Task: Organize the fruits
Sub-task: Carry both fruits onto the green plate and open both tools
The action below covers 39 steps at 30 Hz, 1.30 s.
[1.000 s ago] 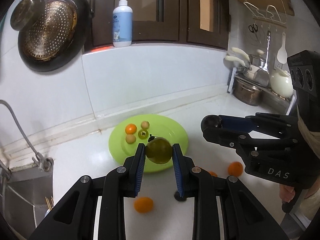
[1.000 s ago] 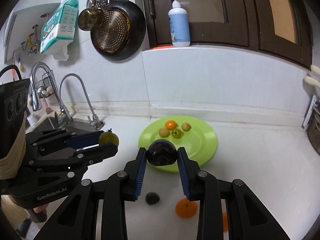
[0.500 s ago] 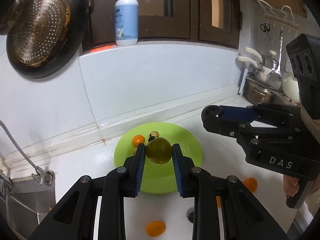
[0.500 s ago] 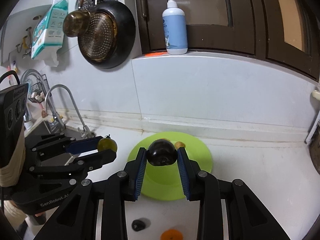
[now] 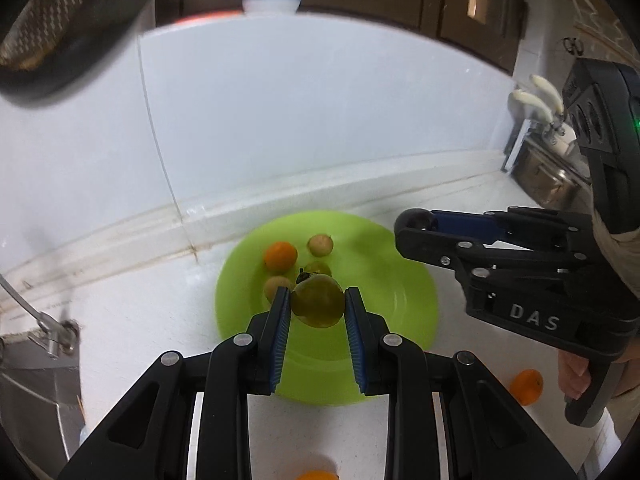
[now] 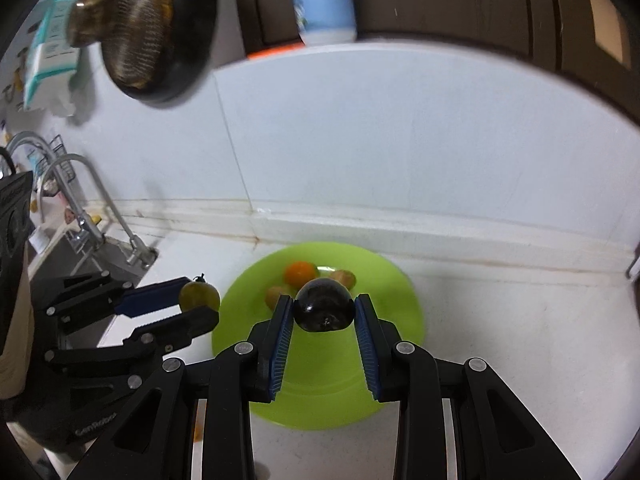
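Holding a green fruit (image 5: 318, 306) between its blue pads, the left gripper (image 5: 317, 312) is hanging over the near half of the green plate (image 5: 404, 304). The right gripper (image 6: 323, 316) is squeezing a dark fruit (image 6: 325, 308) the same way, also above the plate. An orange fruit (image 5: 280, 256) and three small tan or green ones are lying on the plate's far side; the held fruits are hiding parts of them, so the right wrist view is showing only bits. Another orange fruit (image 5: 527, 387) is sitting on the white desk (image 5: 132, 320) to the right of the plate, partly behind the right gripper's handle. One more orange thing is peeking in at the bottom edge of the left view, cut off. The blue bottle (image 6: 324, 0) and the hanging pan (image 6: 156, 32) up top are looking blurry.
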Available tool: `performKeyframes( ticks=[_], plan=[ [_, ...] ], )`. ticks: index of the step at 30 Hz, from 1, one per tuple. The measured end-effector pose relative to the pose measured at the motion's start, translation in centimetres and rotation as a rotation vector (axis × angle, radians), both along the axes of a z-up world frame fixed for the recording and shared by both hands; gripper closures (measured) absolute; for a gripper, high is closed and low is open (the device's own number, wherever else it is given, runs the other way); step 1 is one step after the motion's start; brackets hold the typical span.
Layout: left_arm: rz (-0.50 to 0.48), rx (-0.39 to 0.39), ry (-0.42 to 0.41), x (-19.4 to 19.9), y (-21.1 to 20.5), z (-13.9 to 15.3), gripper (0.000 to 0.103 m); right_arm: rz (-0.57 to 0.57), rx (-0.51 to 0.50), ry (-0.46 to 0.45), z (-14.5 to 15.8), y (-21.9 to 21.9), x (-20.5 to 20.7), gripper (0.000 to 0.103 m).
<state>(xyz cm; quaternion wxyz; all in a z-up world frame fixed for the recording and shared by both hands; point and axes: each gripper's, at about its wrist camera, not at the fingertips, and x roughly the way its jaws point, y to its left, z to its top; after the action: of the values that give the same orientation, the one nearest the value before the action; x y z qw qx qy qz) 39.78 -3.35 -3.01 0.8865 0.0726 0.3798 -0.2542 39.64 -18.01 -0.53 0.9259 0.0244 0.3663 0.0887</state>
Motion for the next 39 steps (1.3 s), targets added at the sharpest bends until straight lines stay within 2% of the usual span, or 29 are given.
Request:
performKeyframes(
  ticks=[10,18,24,27,31,33,36,39],
  plan=[
    [0.035,-0.002,0.125,3.4,-1.1,-3.1,0.076,-0.044,0.048,0.140,-4.2,-1.0,4.4,0.071],
    [0.042,0.029,0.181,4.8,-1.8,-4.9,0.075,-0.054,0.004,0.205,-6.2,-0.9,5.6,0.071],
    [0.030,0.054,0.174,4.7,-2.4,-4.9,0.075,-0.055,0.001,0.228,-7.0,-0.7,5.8,0.071],
    [0.035,0.066,0.169,4.6,-2.6,-4.7,0.066,-0.059,-0.003,0.235,-7.2,-0.8,5.6,0.070],
    [0.039,0.082,0.153,4.2,-2.5,-4.2,0.064,-0.079,-0.002,0.235,-7.1,-1.2,5.2,0.063],
    [0.044,0.087,0.133,3.8,-2.1,-3.7,0.063,-0.088,-0.003,0.225,-6.8,-1.5,4.8,0.062],
    [0.054,0.096,0.104,3.0,-1.8,-2.7,0.056,-0.102,-0.001,0.202,-5.9,-1.8,3.8,0.062],
    [0.065,0.103,0.059,1.8,-1.5,-1.5,0.050,-0.118,-0.014,0.175,-4.8,-2.0,2.6,0.057]
  ],
)
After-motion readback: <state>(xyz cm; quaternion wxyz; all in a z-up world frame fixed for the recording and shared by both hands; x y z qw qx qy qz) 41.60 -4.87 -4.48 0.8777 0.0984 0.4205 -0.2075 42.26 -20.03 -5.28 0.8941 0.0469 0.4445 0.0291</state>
